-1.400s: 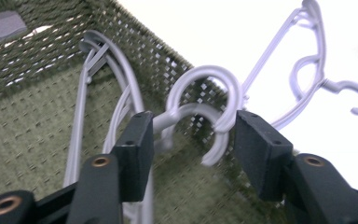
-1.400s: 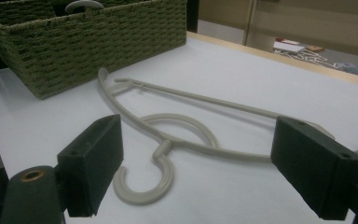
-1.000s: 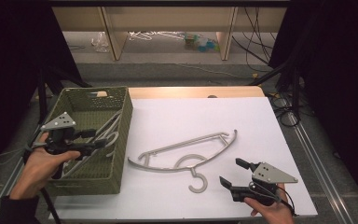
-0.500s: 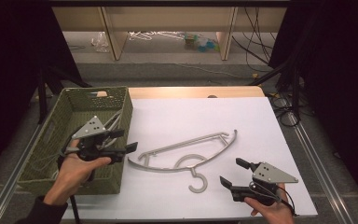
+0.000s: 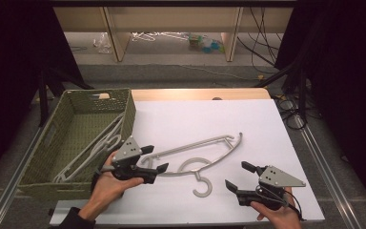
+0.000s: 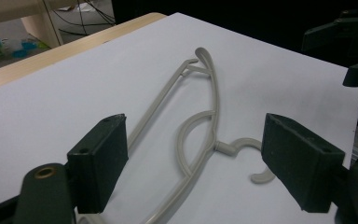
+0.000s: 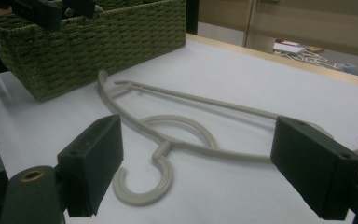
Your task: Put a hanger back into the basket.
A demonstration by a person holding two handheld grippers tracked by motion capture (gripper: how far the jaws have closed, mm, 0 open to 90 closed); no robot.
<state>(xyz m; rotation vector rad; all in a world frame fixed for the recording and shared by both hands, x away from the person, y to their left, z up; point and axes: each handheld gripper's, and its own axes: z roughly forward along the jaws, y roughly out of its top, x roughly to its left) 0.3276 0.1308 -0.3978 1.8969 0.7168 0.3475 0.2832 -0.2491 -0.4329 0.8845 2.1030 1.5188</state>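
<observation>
Left gripper (image 5: 158,159): jaws apart, just opened wider, nothing clamped, over near end of grey plastic clothes hanger (image 5: 205,151) flat on white tabletop (image 5: 267,129) | Right gripper (image 5: 237,176): jaws apart, empty, hanger's hook just beyond | Green woven basket (image 5: 126,102): left of left gripper

No readable text, label, brand or number anywhere
</observation>
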